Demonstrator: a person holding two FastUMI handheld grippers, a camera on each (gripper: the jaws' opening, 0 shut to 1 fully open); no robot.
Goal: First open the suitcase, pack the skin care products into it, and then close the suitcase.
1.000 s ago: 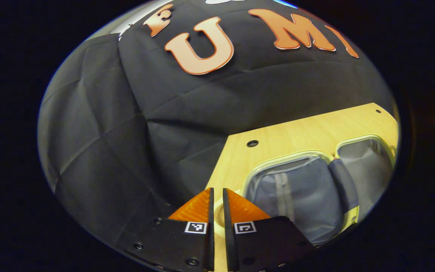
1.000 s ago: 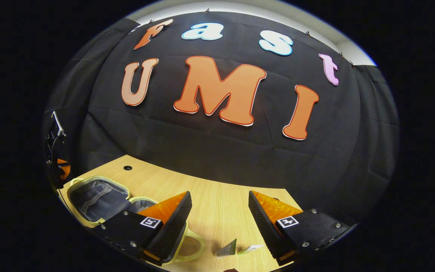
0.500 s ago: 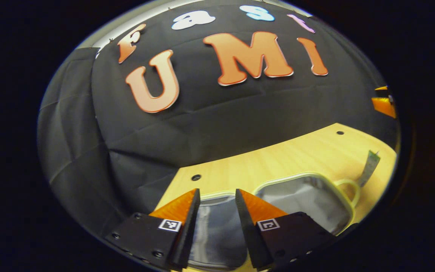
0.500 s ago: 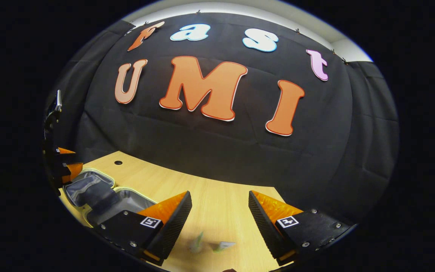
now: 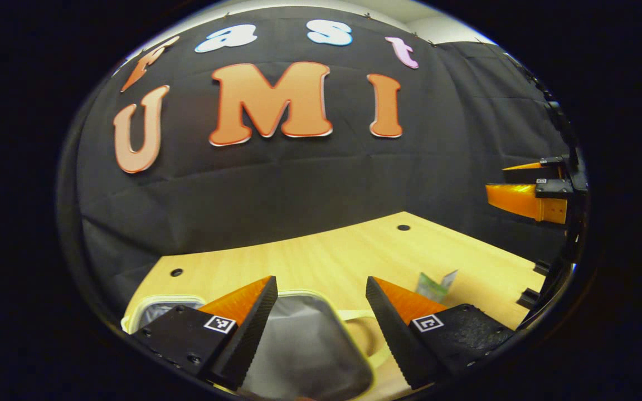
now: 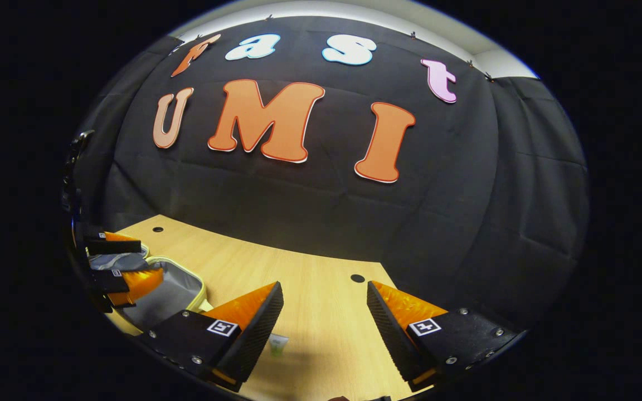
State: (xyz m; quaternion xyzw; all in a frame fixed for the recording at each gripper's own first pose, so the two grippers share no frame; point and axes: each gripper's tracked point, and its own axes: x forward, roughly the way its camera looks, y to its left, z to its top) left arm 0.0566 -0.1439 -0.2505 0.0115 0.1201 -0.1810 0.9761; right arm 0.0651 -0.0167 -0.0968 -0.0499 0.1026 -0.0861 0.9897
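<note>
The small suitcase lies open on the wooden table, its grey lining up and a pale yellow-green rim around it. My left gripper hovers open just above it, nothing between the fingers. A small green skin care sachet stands on the table right of the suitcase handle. My right gripper is open and empty over the table. A sachet peeks out beside its left finger. The suitcase lies at that view's left, under the left gripper. The right gripper hangs at the far right.
The light wooden table has small round holes near its back corners and ends at the black cloth wall. In the right gripper view the tabletop has a hole ahead of the fingers.
My left gripper has gone from shut to open and swung right, from the table's left edge to over the suitcase. The right gripper stayed open and shifted slightly right.
</note>
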